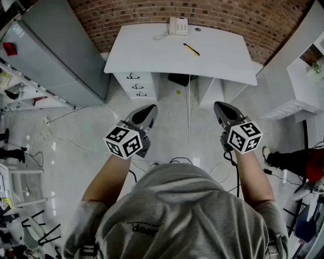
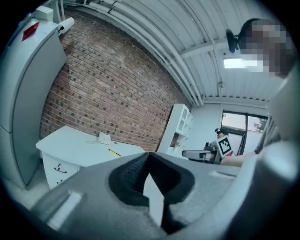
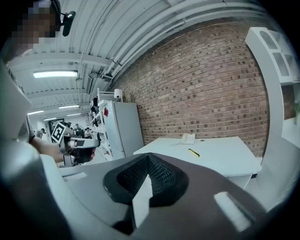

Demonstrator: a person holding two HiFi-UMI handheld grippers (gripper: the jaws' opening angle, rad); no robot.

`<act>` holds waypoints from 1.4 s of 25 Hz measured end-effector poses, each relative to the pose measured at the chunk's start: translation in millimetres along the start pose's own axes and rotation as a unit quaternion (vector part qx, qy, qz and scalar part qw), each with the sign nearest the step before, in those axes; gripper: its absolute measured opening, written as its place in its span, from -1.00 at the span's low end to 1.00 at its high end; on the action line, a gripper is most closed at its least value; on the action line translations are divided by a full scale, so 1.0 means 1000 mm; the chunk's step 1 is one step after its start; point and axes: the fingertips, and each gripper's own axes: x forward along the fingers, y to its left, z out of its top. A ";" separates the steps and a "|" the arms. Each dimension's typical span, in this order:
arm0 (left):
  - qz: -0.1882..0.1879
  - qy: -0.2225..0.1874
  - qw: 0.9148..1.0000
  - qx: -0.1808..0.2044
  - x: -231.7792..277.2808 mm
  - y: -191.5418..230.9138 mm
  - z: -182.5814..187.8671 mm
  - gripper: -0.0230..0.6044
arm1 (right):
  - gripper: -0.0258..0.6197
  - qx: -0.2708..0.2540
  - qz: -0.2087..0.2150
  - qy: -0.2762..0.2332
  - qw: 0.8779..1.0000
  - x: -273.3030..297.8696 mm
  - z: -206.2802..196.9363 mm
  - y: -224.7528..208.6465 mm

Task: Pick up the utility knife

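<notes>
Left gripper (image 1: 153, 108) and right gripper (image 1: 216, 104) each pressed together, empty; utility knife (image 1: 191, 49) a tiny, probably yellow sliver on desk (image 1: 147, 50)

White desk (image 1: 152, 53) against brick wall (image 1: 126, 12)

Rough brick wall (image 1: 126, 12), smooth matt desk (image 1: 152, 50), glossy floor (image 1: 76, 162), grey cloth shirt (image 1: 177, 217)

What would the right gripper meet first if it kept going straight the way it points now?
The right gripper would probably meet the white desk near its front edge; nothing stands in between. The utility knife lies left of that line. Depth is unclear.
</notes>
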 end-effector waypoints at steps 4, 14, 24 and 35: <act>-0.001 -0.001 1.000 0.001 -0.001 -0.004 -0.001 -0.94 | -0.91 -0.001 0.000 0.001 1.000 -0.005 -0.001 0.000; -0.003 -0.002 1.000 0.001 -0.001 -0.009 0.002 -0.94 | -0.91 -0.003 0.001 -0.001 1.000 -0.008 0.004 0.001; -0.004 -0.004 1.000 0.004 0.006 -0.019 0.001 -0.94 | -0.90 0.017 0.003 -0.018 1.000 -0.020 0.009 -0.009; 0.010 -0.017 1.000 0.017 0.021 -0.064 0.002 -0.94 | -0.90 0.004 0.016 -0.022 1.000 -0.056 0.017 -0.027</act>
